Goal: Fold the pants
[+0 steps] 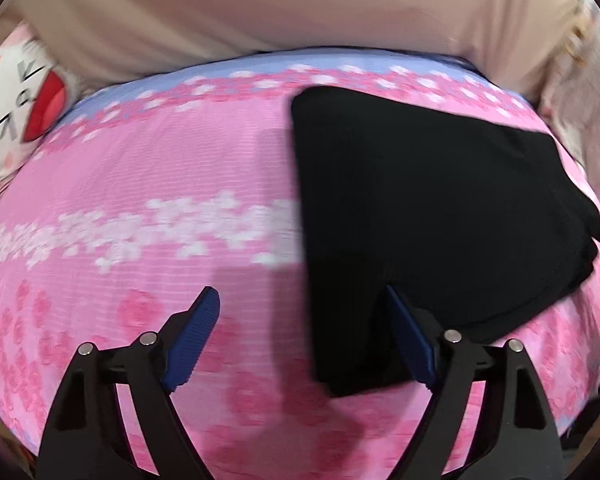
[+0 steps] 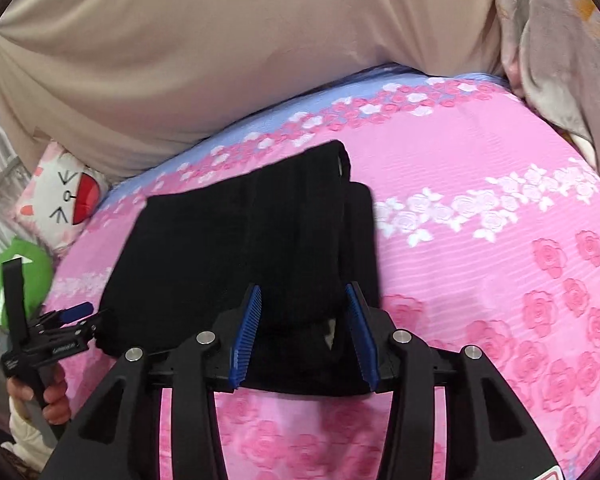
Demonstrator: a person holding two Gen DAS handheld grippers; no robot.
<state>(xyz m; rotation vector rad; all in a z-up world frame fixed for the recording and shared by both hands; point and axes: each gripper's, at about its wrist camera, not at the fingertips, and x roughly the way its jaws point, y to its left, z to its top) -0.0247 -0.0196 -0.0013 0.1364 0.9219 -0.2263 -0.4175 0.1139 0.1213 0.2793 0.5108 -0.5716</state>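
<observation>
Folded black pants [image 1: 420, 200] lie on a pink rose-print bedsheet [image 1: 140, 168]. My left gripper [image 1: 300, 296] stands wide open over the sheet. Its right finger [image 1: 408, 336] overlaps the near left corner of the pants, and its left finger is over bare sheet. In the right wrist view the pants [image 2: 240, 232] stretch away to the left. My right gripper [image 2: 304, 292] is open at their near edge, with a bunch of black fabric between its blue pads. The left gripper [image 2: 66, 320] shows at the pants' left corner, held by a hand [image 2: 48, 398].
A beige cloth [image 2: 220, 60] hangs behind the bed. A white cat-face pillow [image 2: 64, 196] and a green plush [image 2: 24, 276] lie at the far left. A pale floral blanket [image 2: 560, 60] is bunched at the right. Bare pink sheet [image 2: 500, 260] spreads to the right of the pants.
</observation>
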